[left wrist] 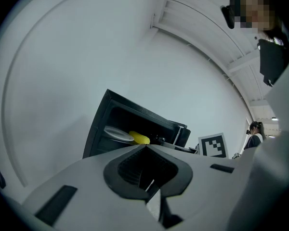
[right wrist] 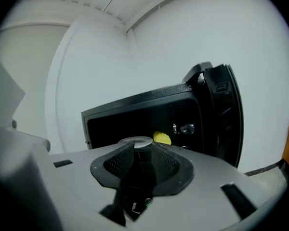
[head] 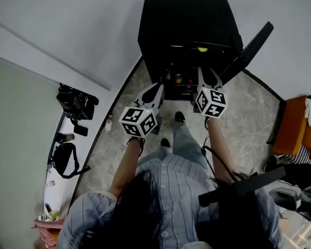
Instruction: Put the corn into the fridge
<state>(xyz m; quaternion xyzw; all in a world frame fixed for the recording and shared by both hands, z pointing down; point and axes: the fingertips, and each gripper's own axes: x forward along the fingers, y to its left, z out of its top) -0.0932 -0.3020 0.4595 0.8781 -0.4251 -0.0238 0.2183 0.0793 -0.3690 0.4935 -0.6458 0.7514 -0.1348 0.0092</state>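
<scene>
Both my arms reach forward, near level, toward the open fridge (head: 186, 25) — left tongs (left wrist: 144, 147) pinched empty, right tongs (right wrist: 137, 147) part-open, empty — the corn (right wrist: 162, 138) lies on its shelf beside a plate (left wrist: 118, 134).

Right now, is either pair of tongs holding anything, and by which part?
Nothing is held. The left tongs are shut on nothing, the right tongs stand apart, empty; the yellow corn lies inside the black fridge.

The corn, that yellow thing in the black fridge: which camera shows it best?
The left gripper view: there the corn looks largest and clearest, lying beside a plate. The right gripper view shows it smaller; the head view gives only a yellow speck.
</scene>
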